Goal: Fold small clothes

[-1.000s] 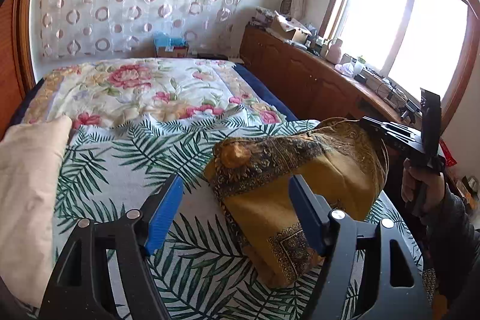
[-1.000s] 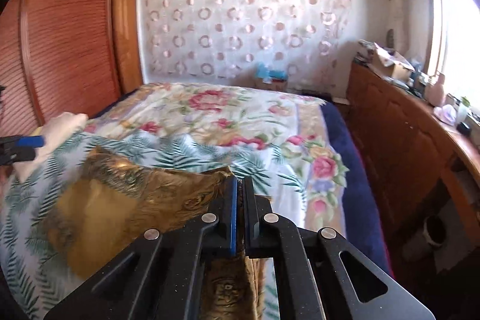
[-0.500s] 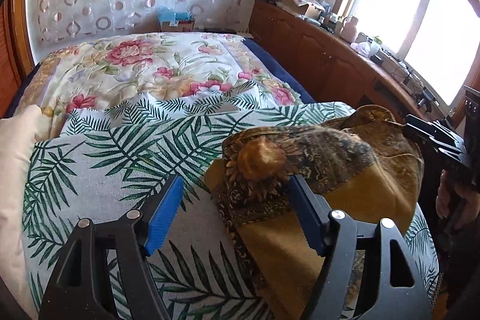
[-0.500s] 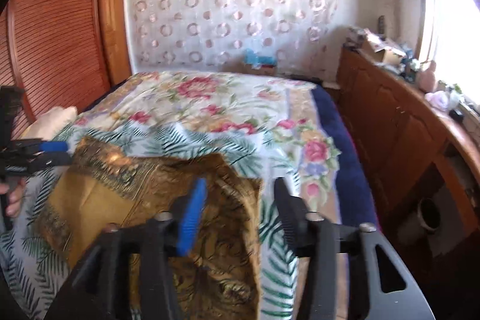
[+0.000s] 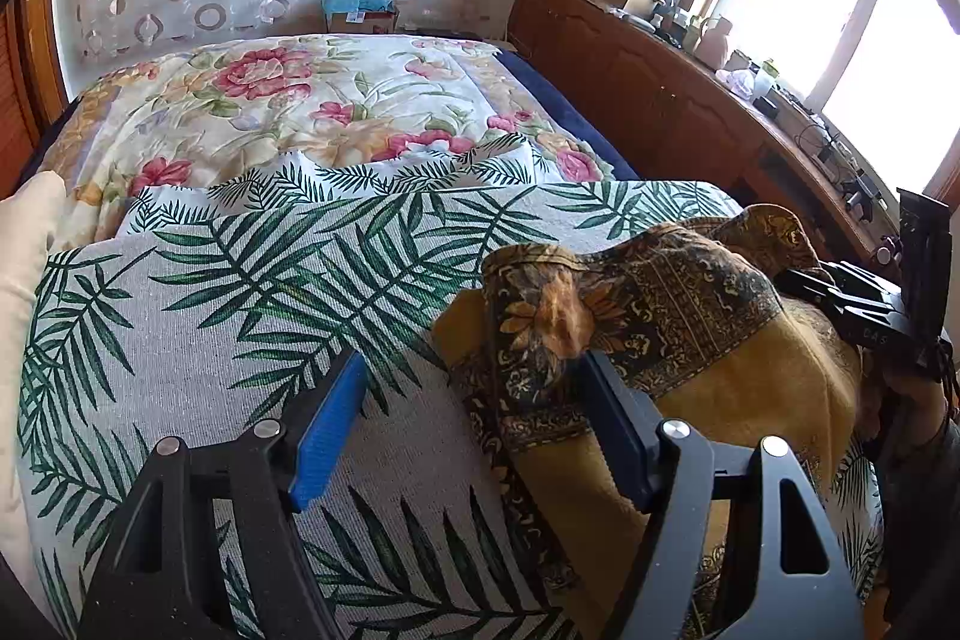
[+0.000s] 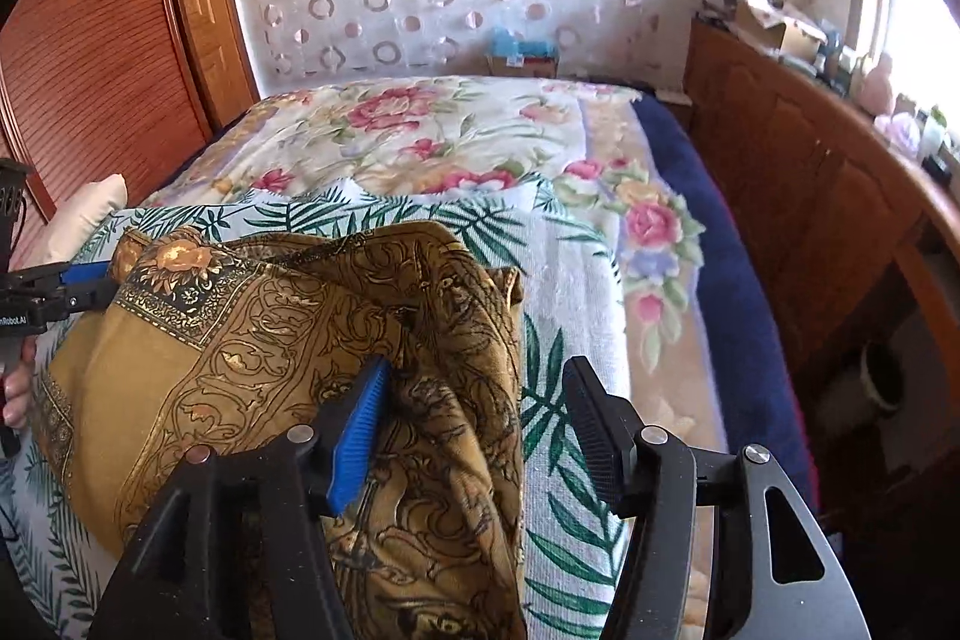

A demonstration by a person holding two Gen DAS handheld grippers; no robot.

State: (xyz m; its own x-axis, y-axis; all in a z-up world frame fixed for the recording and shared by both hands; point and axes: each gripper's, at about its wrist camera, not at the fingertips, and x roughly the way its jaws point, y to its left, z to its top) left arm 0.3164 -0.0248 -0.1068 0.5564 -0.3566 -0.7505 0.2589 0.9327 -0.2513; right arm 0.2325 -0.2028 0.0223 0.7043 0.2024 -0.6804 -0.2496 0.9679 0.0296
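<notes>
Two grippers work one gold cloth [image 6: 252,358]: right gripper [image 6: 474,424] has let go, jaws opening; left gripper [image 5: 468,424] spread, seemingly ready to pinch.

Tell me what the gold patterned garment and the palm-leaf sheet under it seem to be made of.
The gold patterned garment looks like thin, silky woven cloth with a slight sheen: highlights glint on its printed scrolls and it falls in soft folds. The palm-leaf sheet looks like a coarser matte cotton-type weave; a fine grain shows and nothing shines. Neither fibre can be confirmed.
</notes>
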